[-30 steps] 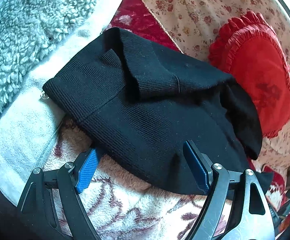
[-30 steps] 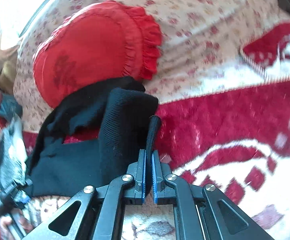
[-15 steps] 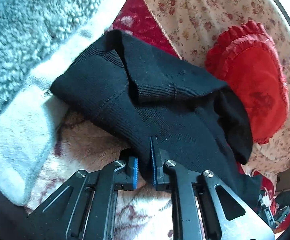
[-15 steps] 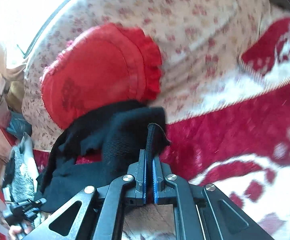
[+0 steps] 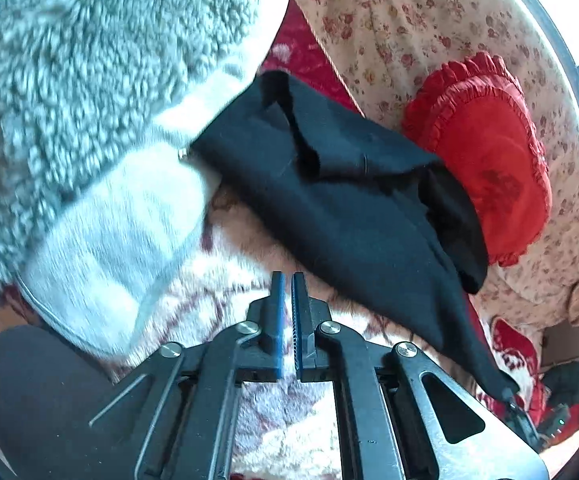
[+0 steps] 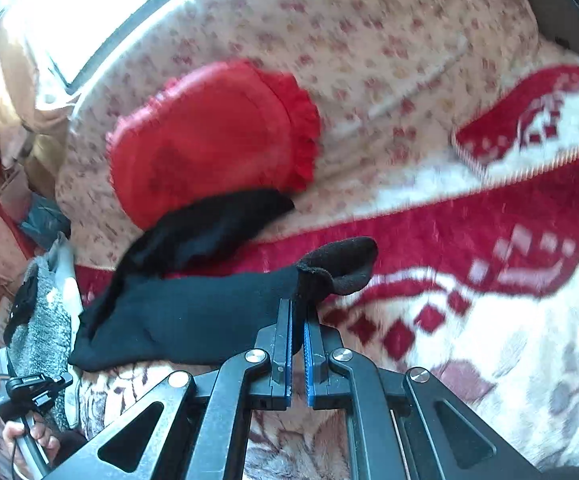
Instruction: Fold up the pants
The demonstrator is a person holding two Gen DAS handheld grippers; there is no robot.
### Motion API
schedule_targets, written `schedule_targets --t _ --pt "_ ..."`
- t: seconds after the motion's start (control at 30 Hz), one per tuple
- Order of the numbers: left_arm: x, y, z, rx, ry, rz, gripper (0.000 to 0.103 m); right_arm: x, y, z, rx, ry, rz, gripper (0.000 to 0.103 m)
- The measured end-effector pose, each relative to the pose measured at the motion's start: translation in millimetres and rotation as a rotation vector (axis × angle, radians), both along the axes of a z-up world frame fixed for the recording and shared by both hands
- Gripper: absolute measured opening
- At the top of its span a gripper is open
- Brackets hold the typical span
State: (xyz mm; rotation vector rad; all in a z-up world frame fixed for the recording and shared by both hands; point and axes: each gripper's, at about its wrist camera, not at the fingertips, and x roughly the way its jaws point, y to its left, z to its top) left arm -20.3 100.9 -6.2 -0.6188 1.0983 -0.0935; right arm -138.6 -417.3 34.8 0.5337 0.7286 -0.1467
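Note:
The black knit pants [image 5: 353, 208] lie partly folded on a patterned blanket, one end resting against a red ruffled cushion [image 5: 485, 152]. My left gripper [image 5: 287, 280] is shut with nothing between its blue pads, just short of the pants' near edge. In the right wrist view my right gripper [image 6: 297, 308] is shut on a corner of the pants [image 6: 193, 312] and holds it stretched out just above the blanket, with the tip of the cloth [image 6: 345, 264] curling past the pads.
A grey fleece garment [image 5: 89, 92] lies at the left beside the pants. A red and white blanket [image 6: 469, 248] covers the bed, with a floral sheet [image 6: 369, 40] behind. The cushion [image 6: 209, 136] sits at the back. Clutter lies at the bed's edge [image 6: 29, 320].
My left gripper closed near the pants' edge, then drew back empty. My right gripper kept its hold and pulled its corner sideways, so the cloth stretched out flatter.

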Motion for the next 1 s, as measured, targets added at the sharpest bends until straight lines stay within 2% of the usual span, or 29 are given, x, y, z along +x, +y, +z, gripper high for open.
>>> schedule_targets --t 0.03,0.1,0.17,0.23,0.33,0.37,0.43,0.5,0.53,0.57,0.63,0.7,0.83,0.93,1.0 --pt "-2 1 -1 0.002 0.001 0.005 0.001 2 1 -4 0.001 0.009 0.0 0.004" --pt "-2 -2 -3 0.002 0.012 0.008 0.009 6 4 -10 -0.01 0.019 0.01 0.004" --pt "1 -6 -6 -0.008 0.026 0.014 0.036 10 3 -12 -0.011 0.021 0.008 0.004" --pt "5 -10 -6 -0.033 0.018 0.033 0.047 13 -1 -14 0.009 0.016 0.002 0.004" --pt "19 -21 -7 -0.028 0.008 0.054 0.068 15 -7 -15 0.013 0.009 -0.004 0.004" --pt "25 -26 -10 -0.027 0.017 0.061 0.07 16 -8 -15 0.013 0.009 -0.004 0.004" --pt "39 -35 -18 -0.033 0.047 0.068 0.07 19 -10 -17 0.02 0.007 -0.008 0.004" --pt "47 -40 -17 -0.002 0.024 0.085 0.069 21 -12 -19 0.031 0.0 -0.015 0.004" --pt "50 -42 -16 0.008 0.011 0.083 0.047 22 -13 -20 0.036 -0.005 -0.019 0.004" --pt "56 -46 -16 0.017 0.025 0.062 0.005 23 -14 -20 0.038 -0.008 -0.022 0.004" --pt "59 -48 -16 0.003 0.044 0.04 0.006 23 -16 -19 0.043 -0.014 -0.026 0.004" --pt "54 -45 -6 0.007 0.016 0.019 0.006 22 -17 -15 0.044 -0.025 -0.028 0.004" --pt "36 -29 17 -0.068 -0.019 -0.026 0.006 13 -16 -1 0.033 -0.05 -0.018 0.004" --pt "16 -16 31 -0.059 -0.037 -0.063 0.006 0 -16 13 0.015 -0.07 -0.012 0.004" --pt "6 -9 29 -0.051 -0.021 -0.094 0.006 -10 -18 20 0.015 -0.069 -0.001 0.004"
